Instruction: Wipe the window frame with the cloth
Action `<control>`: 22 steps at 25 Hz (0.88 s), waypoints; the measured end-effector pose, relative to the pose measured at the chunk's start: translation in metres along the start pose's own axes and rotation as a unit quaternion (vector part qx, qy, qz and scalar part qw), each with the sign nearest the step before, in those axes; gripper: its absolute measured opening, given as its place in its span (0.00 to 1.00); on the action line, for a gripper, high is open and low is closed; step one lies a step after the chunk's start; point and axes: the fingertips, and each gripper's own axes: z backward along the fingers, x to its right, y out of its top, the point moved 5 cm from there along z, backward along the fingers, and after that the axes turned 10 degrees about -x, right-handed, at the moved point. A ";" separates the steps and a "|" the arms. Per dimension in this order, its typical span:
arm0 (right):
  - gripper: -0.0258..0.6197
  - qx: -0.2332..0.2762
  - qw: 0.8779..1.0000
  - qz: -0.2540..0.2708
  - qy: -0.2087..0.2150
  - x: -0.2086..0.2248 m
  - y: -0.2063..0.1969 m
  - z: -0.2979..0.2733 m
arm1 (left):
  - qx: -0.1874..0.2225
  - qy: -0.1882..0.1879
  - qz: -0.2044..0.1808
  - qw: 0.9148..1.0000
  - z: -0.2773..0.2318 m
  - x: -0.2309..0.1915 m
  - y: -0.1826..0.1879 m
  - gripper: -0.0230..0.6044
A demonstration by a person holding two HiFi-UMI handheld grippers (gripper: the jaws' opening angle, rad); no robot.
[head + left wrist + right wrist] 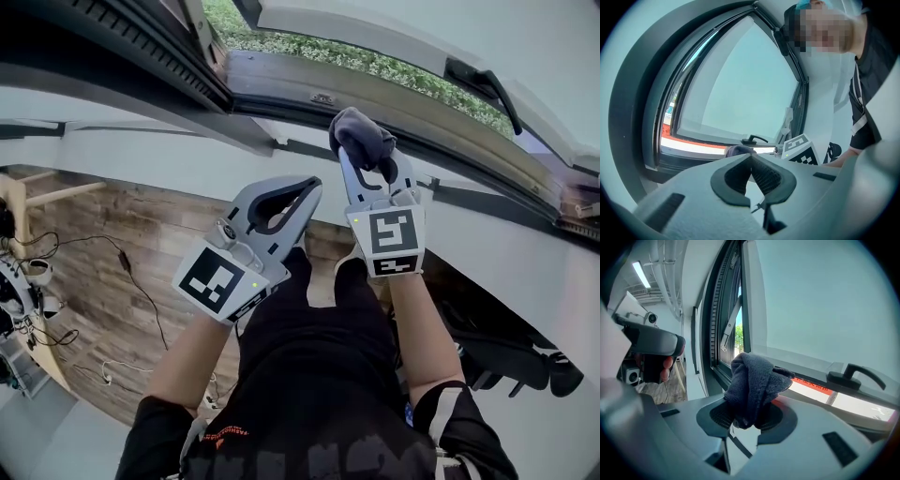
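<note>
Right gripper pinches the cloth near the window frame — rubbing could tug it free; left gripper closed, empty.

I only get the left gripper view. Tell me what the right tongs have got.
Observer: The right tongs are shut on a bunched dark grey cloth.
Operator: Locate it relative to the window frame.
Observer: Head view: it is up at the dark window frame; contact unclear.
Operator: Say where my left tongs sit.
Observer: The left tongs are lower, short of the frame, to the cloth's left.
</note>
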 end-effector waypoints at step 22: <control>0.21 0.217 0.969 0.072 0.090 -0.086 0.225 0.078 | 0.125 0.093 -0.062 0.986 0.130 -0.043 0.100 0.07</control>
